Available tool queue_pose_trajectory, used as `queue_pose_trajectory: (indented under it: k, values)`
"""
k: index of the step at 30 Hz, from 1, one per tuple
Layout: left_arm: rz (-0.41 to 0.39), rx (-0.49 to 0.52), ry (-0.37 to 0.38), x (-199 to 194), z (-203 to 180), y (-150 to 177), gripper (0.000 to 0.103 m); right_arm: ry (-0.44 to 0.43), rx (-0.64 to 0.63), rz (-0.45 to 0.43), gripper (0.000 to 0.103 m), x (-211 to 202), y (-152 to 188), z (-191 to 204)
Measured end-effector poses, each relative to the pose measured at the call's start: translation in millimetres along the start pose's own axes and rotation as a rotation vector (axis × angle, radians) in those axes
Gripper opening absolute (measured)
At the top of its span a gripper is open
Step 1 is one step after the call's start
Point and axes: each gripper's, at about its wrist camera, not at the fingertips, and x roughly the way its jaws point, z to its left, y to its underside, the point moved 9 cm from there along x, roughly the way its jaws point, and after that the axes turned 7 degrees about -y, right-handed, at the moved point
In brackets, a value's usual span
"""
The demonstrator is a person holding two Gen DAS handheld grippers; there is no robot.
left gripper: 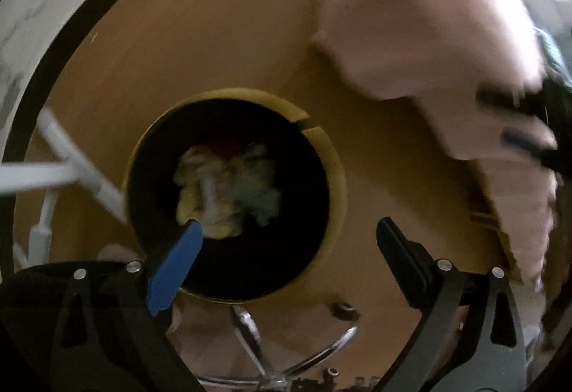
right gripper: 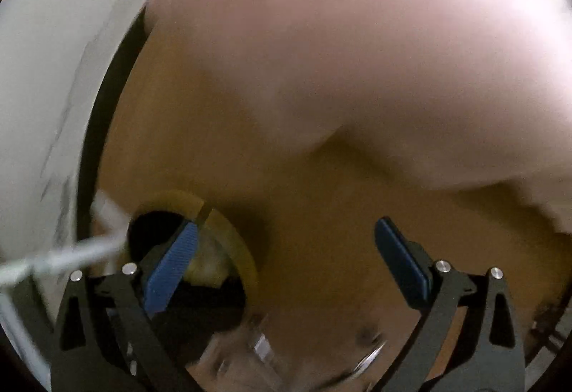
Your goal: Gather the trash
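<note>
Left gripper [left gripper: 286, 231]: we see it spread wide with nothing between its two fingers, looking straight down over the bin

Left gripper fingers: the blue pad [left gripper: 175, 270] sits at lower left, its tip overlapping the bin's mouth; the other finger is dark and stands to the right of the rim

Trash [left gripper: 225, 188]: a crumpled, pale yellow and whitish wad with some red and green, blurred, lying at the bottom of the bin; from the left wrist view it lies ahead of the gripper, just past the tip of the blue pad and apart from both fingers

Bin [left gripper: 336, 177]: round, yellowish rim with a dark inside, standing on the brown floor [left gripper: 214, 45]

Right gripper [right gripper: 286, 241]: we see it wide open too, holding nothing

Bin from the right wrist view [right gripper: 246, 256]: low and to the left, partly behind the left blue pad [right gripper: 171, 270]; a pale yellowish bit shows inside, too blurred for us to tell more

Pink cloth [right gripper: 357, 52]: a large blurred mass filling the upper part of the right wrist view, and the upper right of the left one

White frame [left gripper: 68, 156]: pale bars beside the bin on its left, blurred

Chrome base [left gripper: 271, 349]: shiny spokes at the bottom edge of the left wrist view, between the fingers
</note>
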Motion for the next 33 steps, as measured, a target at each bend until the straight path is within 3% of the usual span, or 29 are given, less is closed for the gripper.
queue_pose_trajectory:
  k: [3,4,7,8,9,11,12,13,15,17,20,23,26,30,33]
  values:
    - [-0.184,0.121,0.088,-85,-65,-11,0.095,0.179,0.046,-0.304,0.096,-116,-45,-30]
    - [-0.276,0.186,0.133,-130,-92,-10,0.095,0.192,0.074,-0.441,0.096,-168,-53,-32]
    - [-0.471,0.311,0.235,-240,-129,12,0.095,0.148,0.104,-0.730,0.096,-274,-53,-19]
    - [-0.545,0.328,0.236,-274,-128,22,0.096,0.100,0.092,-0.850,0.096,-317,-42,0]
    - [-0.604,0.333,0.222,-298,-123,29,0.096,0.055,0.072,-0.909,0.096,-338,-34,15]
    - [-0.765,0.314,0.133,-352,-93,47,0.096,-0.058,0.003,-0.997,0.096,-372,-10,63]
    - [-0.863,0.284,0.050,-379,-67,57,0.096,-0.100,-0.033,-1.015,0.096,-380,0,87]
    - [-0.945,0.246,-0.053,-400,-37,67,0.096,-0.154,-0.089,-1.016,0.096,-384,12,120]
    - [-1.019,0.163,-0.224,-424,19,85,0.096,-0.231,-0.205,-0.984,0.096,-382,33,184]
    - [-1.043,0.017,-0.385,-443,96,113,0.096,-0.300,-0.346,-0.912,0.096,-369,63,260]
    - [-1.006,-0.203,-0.507,-458,196,162,0.096,-0.403,-0.531,-0.813,0.096,-349,122,358]
    - [-0.970,-0.413,-0.613,-470,280,219,0.096,-0.559,-0.776,-0.728,0.096,-334,213,456]
    - [-0.944,-0.554,-0.694,-474,338,267,0.096,-0.638,-0.909,-0.655,0.096,-320,282,511]
    - [-0.906,-0.665,-0.713,-465,382,315,0.096,-0.677,-0.955,-0.528,0.096,-299,341,539]
    - [-0.887,-0.715,-0.704,-453,401,339,0.096,-0.642,-0.996,-0.514,0.096,-287,363,556]
